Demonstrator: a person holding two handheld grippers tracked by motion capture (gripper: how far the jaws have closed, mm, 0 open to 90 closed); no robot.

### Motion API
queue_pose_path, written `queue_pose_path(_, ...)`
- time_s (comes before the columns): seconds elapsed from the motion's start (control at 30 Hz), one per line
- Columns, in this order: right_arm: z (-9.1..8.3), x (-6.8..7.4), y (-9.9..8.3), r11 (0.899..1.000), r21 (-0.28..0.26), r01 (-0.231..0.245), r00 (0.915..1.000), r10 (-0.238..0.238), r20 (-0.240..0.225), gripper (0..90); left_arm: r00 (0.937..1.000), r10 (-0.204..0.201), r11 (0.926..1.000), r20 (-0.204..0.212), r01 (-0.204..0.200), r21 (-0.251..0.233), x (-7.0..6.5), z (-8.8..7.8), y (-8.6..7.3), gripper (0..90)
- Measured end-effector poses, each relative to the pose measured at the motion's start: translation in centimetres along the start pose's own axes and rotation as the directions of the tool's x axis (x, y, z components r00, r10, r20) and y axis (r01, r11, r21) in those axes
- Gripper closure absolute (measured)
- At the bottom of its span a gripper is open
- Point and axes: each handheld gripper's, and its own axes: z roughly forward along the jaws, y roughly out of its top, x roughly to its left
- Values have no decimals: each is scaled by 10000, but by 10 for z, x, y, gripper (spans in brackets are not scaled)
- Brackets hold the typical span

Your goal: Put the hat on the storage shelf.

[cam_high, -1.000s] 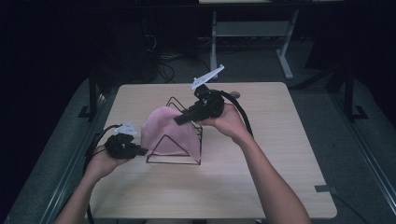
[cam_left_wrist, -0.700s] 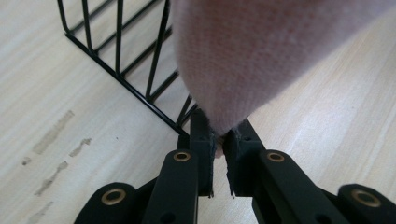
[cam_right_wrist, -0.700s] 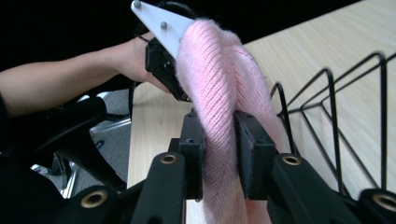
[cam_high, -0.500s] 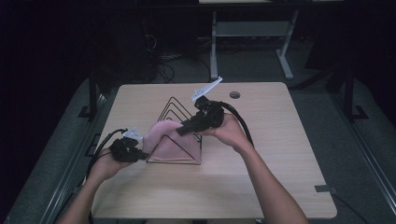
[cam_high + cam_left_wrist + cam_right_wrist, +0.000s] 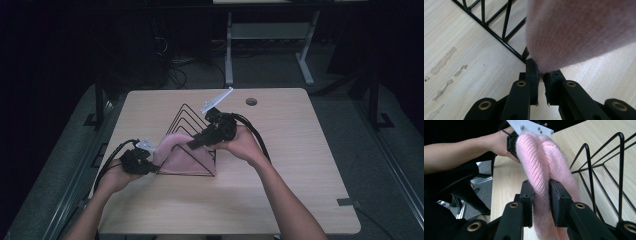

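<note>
A pink knitted cloth [image 5: 177, 152] hangs over the front of a black wire rack [image 5: 187, 122] of triangular frames in the middle of the table. My left gripper [image 5: 147, 159] is at the cloth's left end, and its jaws pinch the lower edge of the cloth [image 5: 584, 30] in the left gripper view [image 5: 541, 75]. My right gripper [image 5: 192, 144] comes in from the right above the rack. In the right gripper view its jaws squeeze a thick fold of the cloth [image 5: 541, 157] between the pads [image 5: 541, 200].
The wooden table [image 5: 300, 165] has a round hole [image 5: 251, 101] at the back right. Cables trail from both grippers. A desk frame [image 5: 270, 35] stands on the dark floor behind the table. Rack wires [image 5: 599, 167] stand to the right of my right gripper.
The cloth has been drawn down and towards the front left of the rack. Both grippers have moved nearer the front with it, the right one lower.
</note>
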Motion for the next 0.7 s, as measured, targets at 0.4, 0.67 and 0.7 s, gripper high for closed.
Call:
queue_pose_path(0.4,1,-1,-7,9999,-12,-126,9999,126,20,725,9998,-122,9999,-123,123,76,1,2,-1,827)
queue_pose_path(0.67,-5,1,-12,9994,-223,-268,9996,270,49,684,9996,-279,9994,-55,278,-184,2,-6,-4,778)
queue_pose_path(0.7,-6,1,-13,9994,-264,-236,9997,237,58,682,9996,-269,9995,-56,268,-186,2,-6,-4,776)
